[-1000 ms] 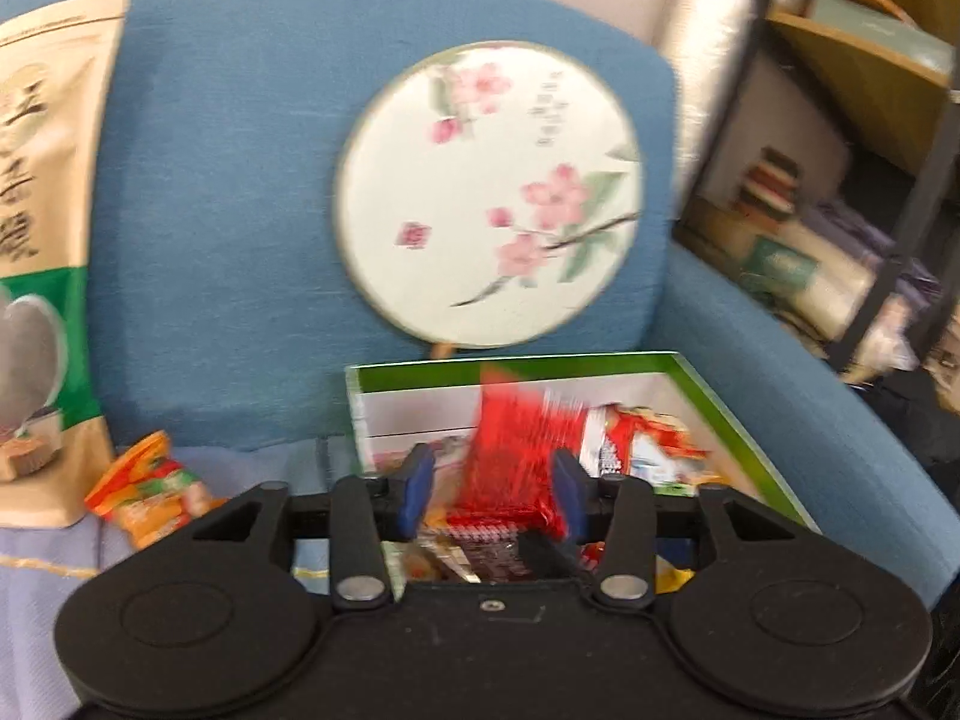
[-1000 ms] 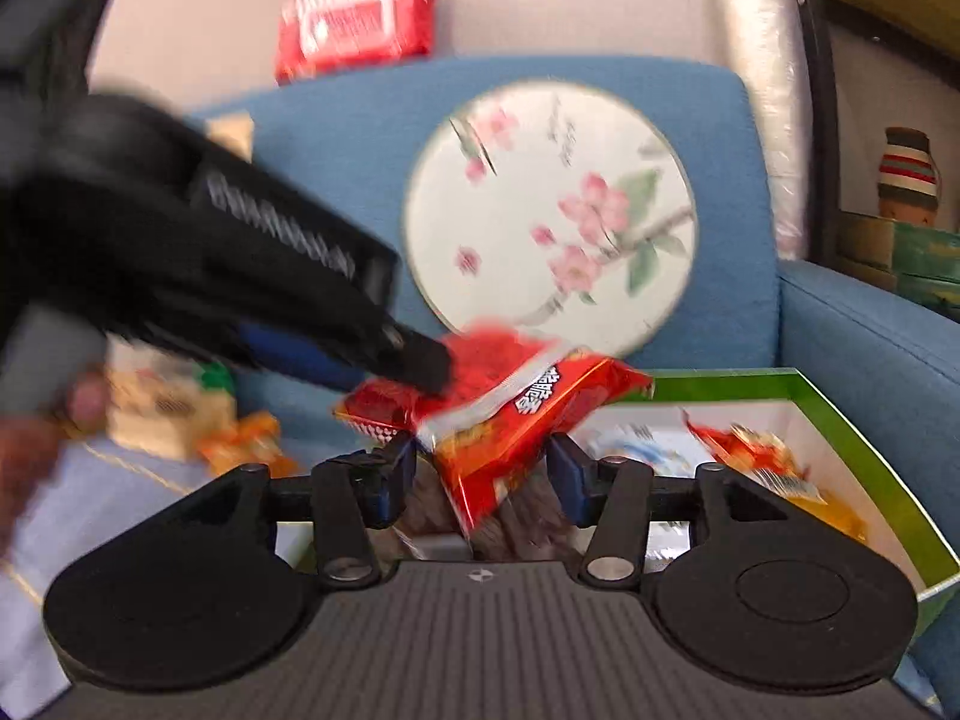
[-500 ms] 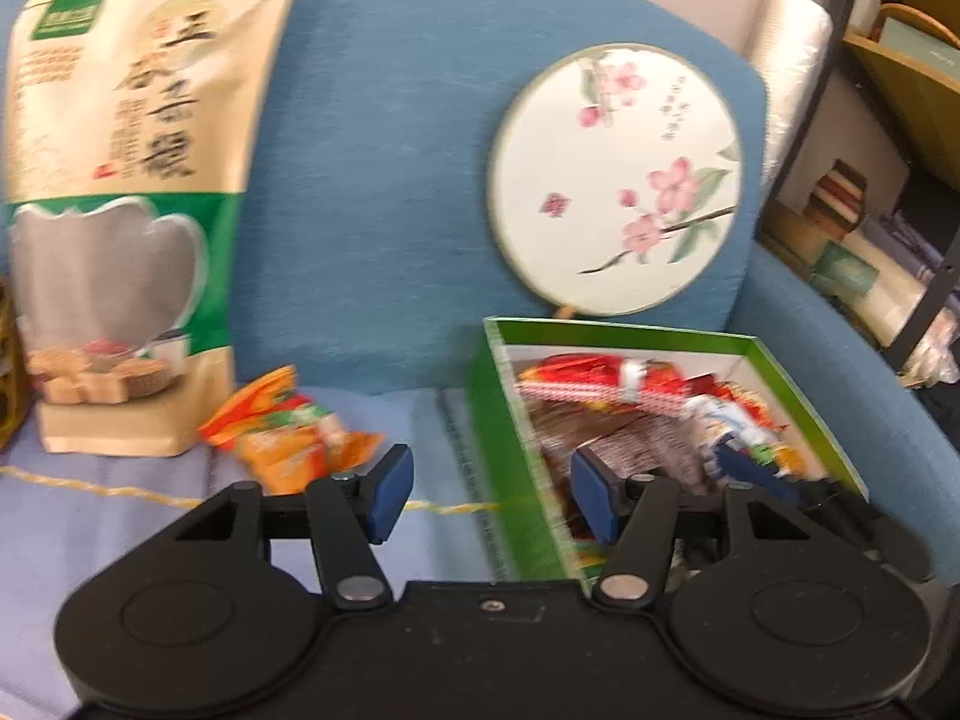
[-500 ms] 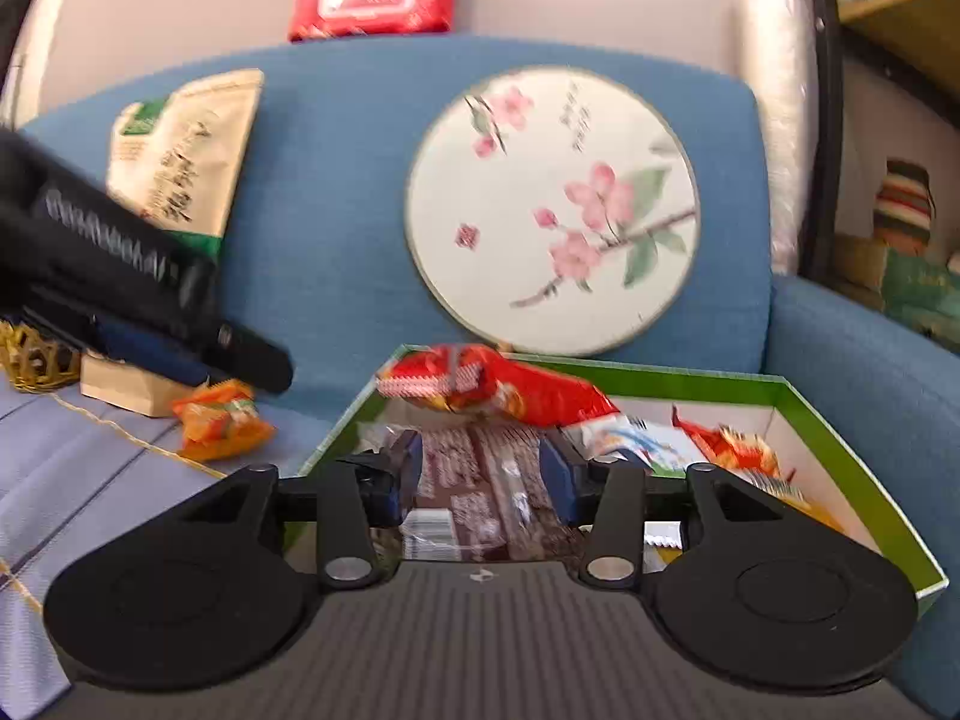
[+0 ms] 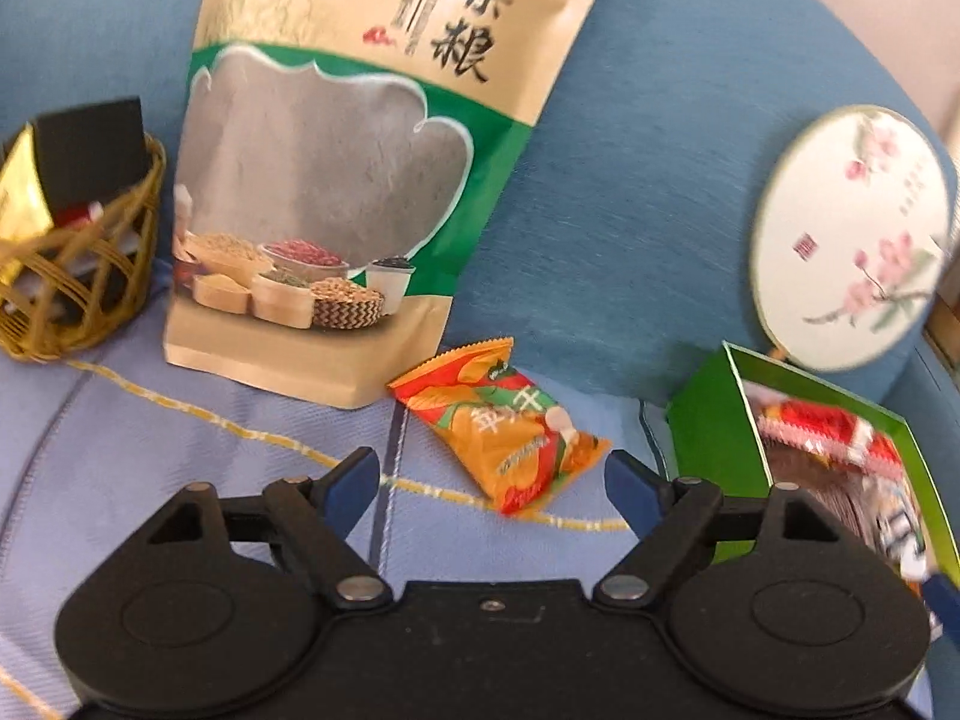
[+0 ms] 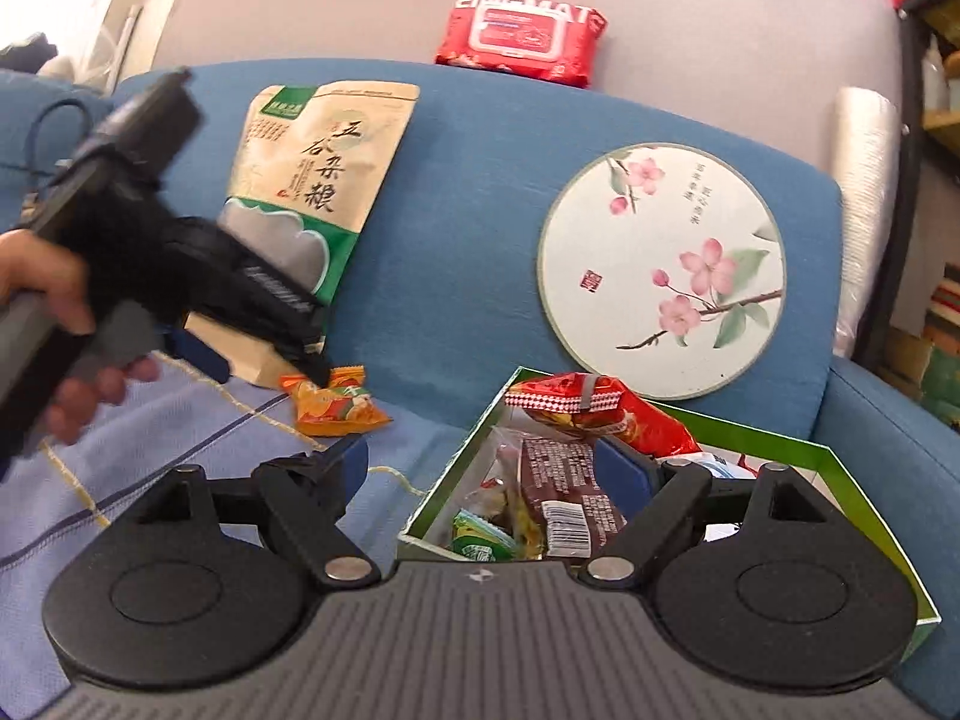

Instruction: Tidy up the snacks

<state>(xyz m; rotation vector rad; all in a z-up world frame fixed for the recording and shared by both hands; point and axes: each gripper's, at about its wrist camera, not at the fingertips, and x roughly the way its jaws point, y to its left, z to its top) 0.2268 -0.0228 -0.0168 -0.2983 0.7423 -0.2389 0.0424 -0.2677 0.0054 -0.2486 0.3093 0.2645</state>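
Observation:
An orange snack packet (image 5: 501, 423) lies on the blue sofa seat, just ahead of my open, empty left gripper (image 5: 492, 480); it also shows in the right wrist view (image 6: 336, 405). A green box (image 6: 864, 468) to its right holds a red packet (image 6: 591, 405), a brown packet (image 6: 564, 483) and several other snacks; in the left wrist view the box (image 5: 705, 420) sits at the right. My right gripper (image 6: 501, 474) is open and empty over the box's near left corner. The left gripper (image 6: 198, 276) hovers beside the orange packet.
A large tan and green grain bag (image 5: 354, 180) leans on the sofa back. A wicker basket (image 5: 78, 294) with packets stands at the left. A round flower fan (image 6: 660, 270) leans behind the box. A red wipes pack (image 6: 519, 36) lies on the sofa top.
Both grippers let go of the red packets, which now lie in the box. My left gripper opened and swung left to the orange packet. The right gripper opened wider.

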